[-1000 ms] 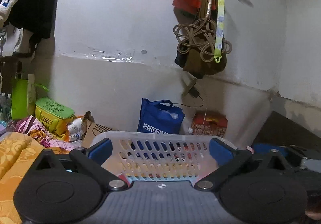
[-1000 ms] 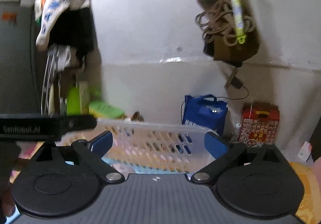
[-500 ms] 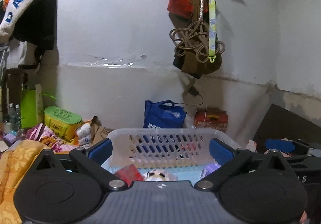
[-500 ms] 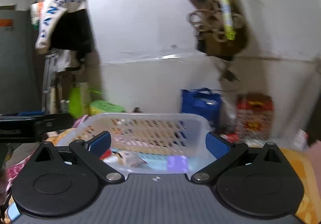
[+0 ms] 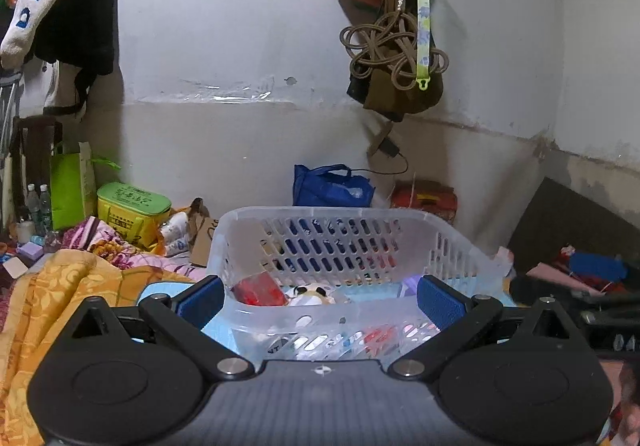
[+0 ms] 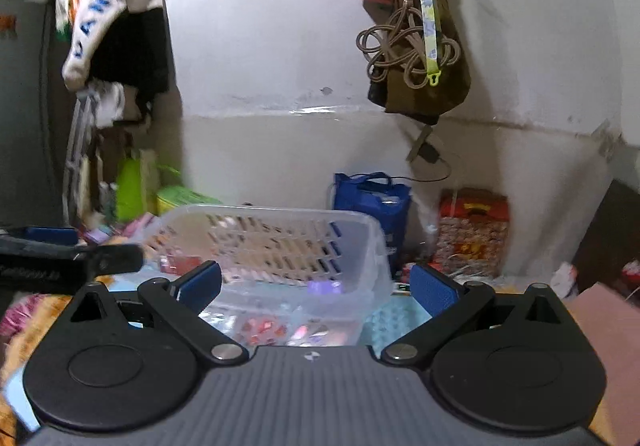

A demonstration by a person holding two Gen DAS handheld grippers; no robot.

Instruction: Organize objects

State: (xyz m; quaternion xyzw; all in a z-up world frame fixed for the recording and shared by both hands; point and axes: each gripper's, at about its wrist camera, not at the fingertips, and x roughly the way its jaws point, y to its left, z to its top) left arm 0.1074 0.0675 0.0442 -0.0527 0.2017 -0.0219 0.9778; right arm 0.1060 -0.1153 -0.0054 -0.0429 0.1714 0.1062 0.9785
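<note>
A clear plastic basket with slotted walls stands on the bed just ahead of my left gripper. It holds a red packet, a small panda toy and a purple item. My left gripper is open and empty, its blue pads level with the basket's near rim. In the right wrist view the basket sits ahead and left of my right gripper, which is open and empty. The purple item shows inside. The left gripper appears at the left edge.
An orange blanket lies at the left. A green-lidded yellow box, a blue bag and a red box stand along the white wall. Cords and bags hang above. A light blue mat lies under the basket.
Both views have tilted down and drawn closer, so the basket's inside and its contents now show. The right gripper has shifted right relative to the basket. Both stay open.
</note>
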